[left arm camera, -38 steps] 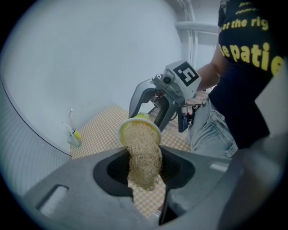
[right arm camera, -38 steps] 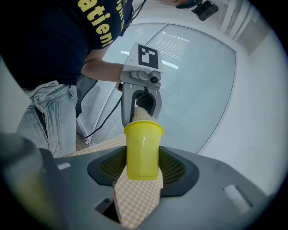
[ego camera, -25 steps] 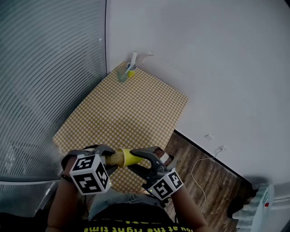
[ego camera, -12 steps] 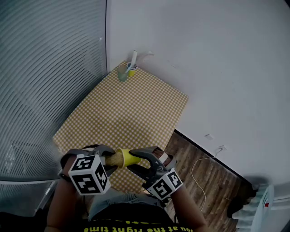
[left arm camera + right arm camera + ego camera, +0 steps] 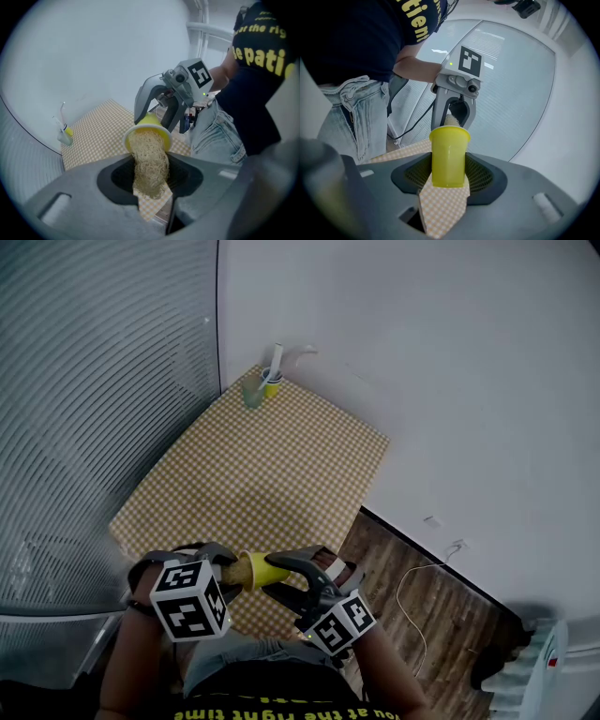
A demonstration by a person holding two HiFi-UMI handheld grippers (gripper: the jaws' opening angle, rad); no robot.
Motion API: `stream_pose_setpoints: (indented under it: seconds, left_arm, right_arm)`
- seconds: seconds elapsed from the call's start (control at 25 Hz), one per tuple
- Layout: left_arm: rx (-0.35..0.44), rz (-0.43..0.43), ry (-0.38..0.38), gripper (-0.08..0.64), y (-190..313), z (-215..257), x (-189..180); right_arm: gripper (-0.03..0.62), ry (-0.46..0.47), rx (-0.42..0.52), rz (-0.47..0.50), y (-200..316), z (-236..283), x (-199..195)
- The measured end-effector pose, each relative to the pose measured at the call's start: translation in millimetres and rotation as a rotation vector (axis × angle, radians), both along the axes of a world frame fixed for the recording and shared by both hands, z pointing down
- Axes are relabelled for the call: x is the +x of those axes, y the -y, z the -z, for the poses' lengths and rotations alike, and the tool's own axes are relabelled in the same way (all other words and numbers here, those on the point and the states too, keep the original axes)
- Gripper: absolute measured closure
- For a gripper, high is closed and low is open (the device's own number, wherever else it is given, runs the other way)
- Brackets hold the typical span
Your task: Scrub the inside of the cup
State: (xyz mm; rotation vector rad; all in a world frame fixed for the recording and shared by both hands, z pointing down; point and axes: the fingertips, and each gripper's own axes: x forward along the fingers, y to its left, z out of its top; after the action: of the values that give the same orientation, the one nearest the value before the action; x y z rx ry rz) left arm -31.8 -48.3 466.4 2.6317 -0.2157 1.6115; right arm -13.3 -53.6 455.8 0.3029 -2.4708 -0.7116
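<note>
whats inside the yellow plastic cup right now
A tan, stringy fibre scrubber, gripped by the left gripper, is pushed into the mouth of the yellow plastic cup, filling it. How deep it reaches and the cup's inner bottom are hidden behind the scrubber.

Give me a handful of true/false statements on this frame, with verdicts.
1. The right claw grips the cup. True.
2. The left claw holds a brush. False: it holds a fibrous scrubber.
3. The scrubber's tip sits in the cup's mouth. True.
4. The cup stands on the cloth. False: it is held in the air.
</note>
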Motion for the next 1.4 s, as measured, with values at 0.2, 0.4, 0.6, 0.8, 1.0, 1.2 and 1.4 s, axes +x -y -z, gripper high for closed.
stream_pose_setpoints:
  seconds: [0.2, 0.4, 0.6, 0.8, 1.0, 1.2, 1.4]
  left_arm:
    - [-0.015, -0.029, -0.003, 0.416, -7.7, 2.1, 1.6]
    - [0.046, -0.052, 0.004, 0.414, -7.5, 8.2, 1.4]
    - [0.071, -0.023, -0.012, 0.414, -2.1, 10.3, 0.8]
    - [0.057, -0.013, -0.028, 0.414, -1.9, 9.1, 2.2]
    - [0.064, -0.032, -0.02, 0.414, -4.1, 5.7, 2.1]
    - [0.056, -0.048, -0.026, 0.414, -6.8, 9.7, 4.2]
    - [0.087, -0.058, -0.052, 0.414, -6.0, 21.0, 6.5]
  right_arm:
    - [0.362, -0.005, 0.003, -0.005, 0.8, -1.9, 1.3]
    - [0.362, 0.017, -0.005, -0.009, -0.8, 1.0, 1.8]
    - [0.362, 0.042, -0.023, -0.016, -4.1, 3.9, 2.3]
    - [0.362, 0.055, -0.032, -0.023, -5.8, 7.6, 3.5]
    - [0.362, 0.051, -0.034, -0.023, -5.7, 7.4, 2.6]
    - [0.362, 0.064, -0.046, -0.023, -2.5, 11.9, 4.1]
    - [0.362, 0.113, -0.081, -0.033, -0.3, 18.7, 5.1]
